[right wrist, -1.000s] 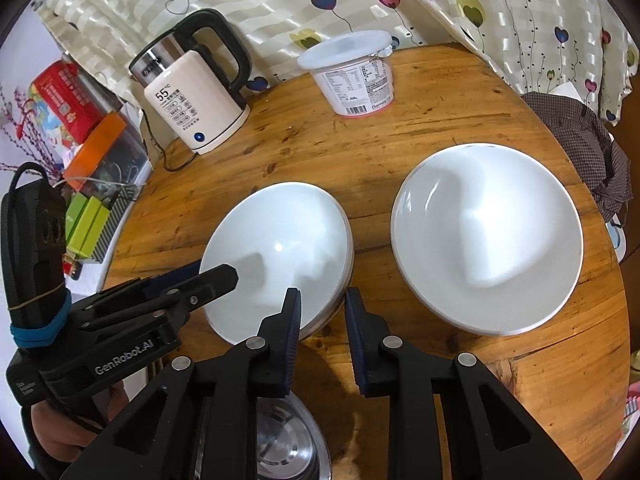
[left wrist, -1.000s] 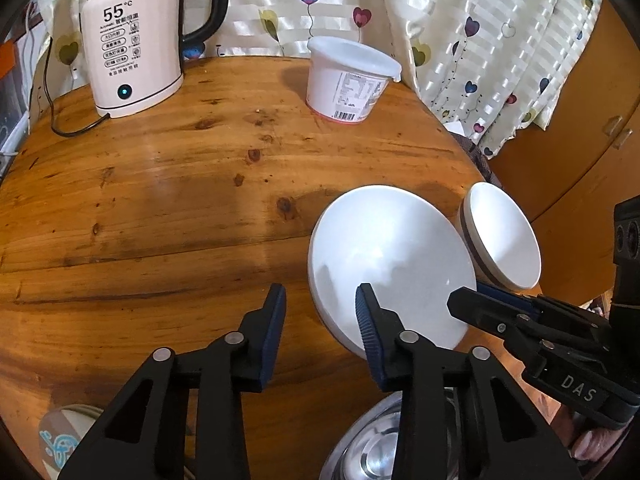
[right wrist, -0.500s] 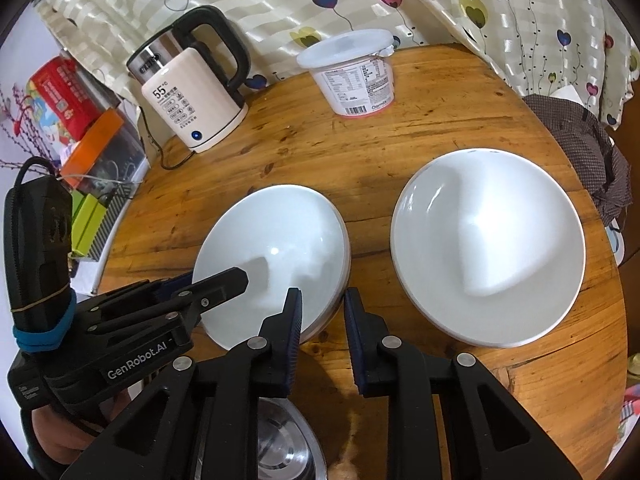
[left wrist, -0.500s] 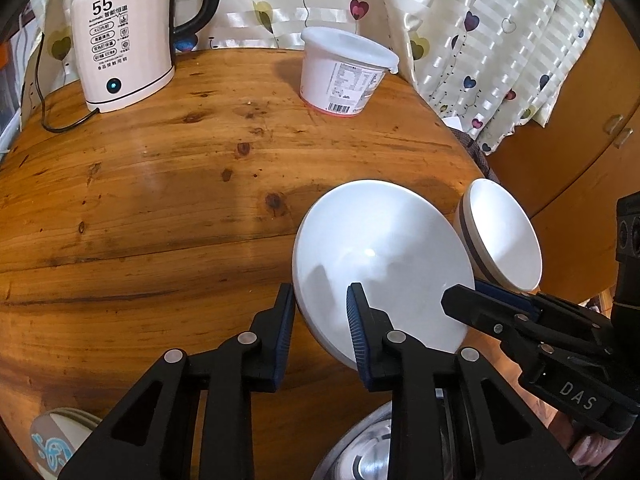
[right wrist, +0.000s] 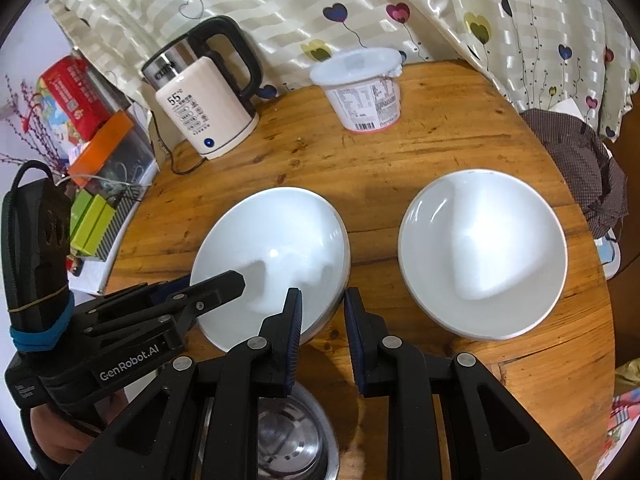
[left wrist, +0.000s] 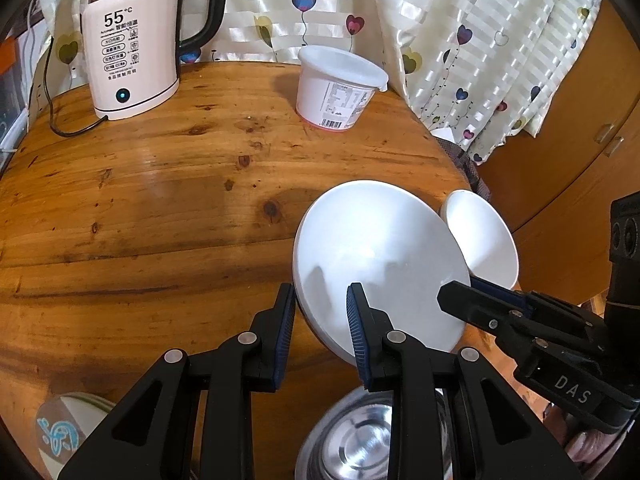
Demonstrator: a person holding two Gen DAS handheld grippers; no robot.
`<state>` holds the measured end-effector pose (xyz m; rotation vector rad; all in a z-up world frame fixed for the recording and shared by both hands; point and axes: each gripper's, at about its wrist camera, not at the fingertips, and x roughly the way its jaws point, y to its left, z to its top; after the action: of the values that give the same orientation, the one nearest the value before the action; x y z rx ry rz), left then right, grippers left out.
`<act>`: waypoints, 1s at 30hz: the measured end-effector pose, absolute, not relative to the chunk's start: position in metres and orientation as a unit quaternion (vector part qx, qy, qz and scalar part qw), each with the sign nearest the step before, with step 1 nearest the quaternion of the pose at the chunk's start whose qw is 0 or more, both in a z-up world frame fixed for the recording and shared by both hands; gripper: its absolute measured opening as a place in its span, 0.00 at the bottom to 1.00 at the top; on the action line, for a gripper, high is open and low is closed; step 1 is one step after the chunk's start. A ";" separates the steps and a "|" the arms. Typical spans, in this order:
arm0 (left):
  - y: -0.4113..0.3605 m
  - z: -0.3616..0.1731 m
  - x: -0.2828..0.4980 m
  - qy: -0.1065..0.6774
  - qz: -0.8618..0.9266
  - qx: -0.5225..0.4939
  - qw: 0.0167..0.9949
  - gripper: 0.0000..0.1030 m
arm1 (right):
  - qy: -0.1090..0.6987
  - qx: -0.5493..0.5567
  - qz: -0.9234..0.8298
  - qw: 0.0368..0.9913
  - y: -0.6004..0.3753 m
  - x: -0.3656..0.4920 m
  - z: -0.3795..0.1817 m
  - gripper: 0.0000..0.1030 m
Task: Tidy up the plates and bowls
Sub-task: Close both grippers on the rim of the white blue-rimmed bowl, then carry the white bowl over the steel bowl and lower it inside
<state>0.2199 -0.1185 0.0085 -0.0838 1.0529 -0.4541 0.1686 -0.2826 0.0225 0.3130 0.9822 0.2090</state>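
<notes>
Left claw (left wrist: 320, 320) is being closed in around the near rim of the left white bowl (left wrist: 380, 256) vs 1 s ago, jaws narrower but w/ a gap, rim straddled. Right claw (right wrist: 322, 320) is being held apart over the same rim. Second bowl (right wrist: 482, 256) is resting on the counter (left wrist: 160, 200) beside it; stacking looks imminent.

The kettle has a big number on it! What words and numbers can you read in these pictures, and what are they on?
"55°C": front of the kettle.
Small print under it on the kettle: too small to read.
Logo on the kettle's steel top: blurred.
"DAS": side of the right claw.
"GenRobot.AI": side of the left claw.
White tub: label and barcode too small to read.
Red box: print blurred.
</notes>
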 end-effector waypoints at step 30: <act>-0.104 0.023 0.138 0.498 -0.209 -0.036 0.841 0.27 | 0.459 0.128 0.110 0.872 -0.260 0.088 0.046 0.23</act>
<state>0.1381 -0.1042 0.0232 -0.0771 1.0517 -0.4418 0.0876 -0.2602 0.0459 0.2675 0.9603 0.2306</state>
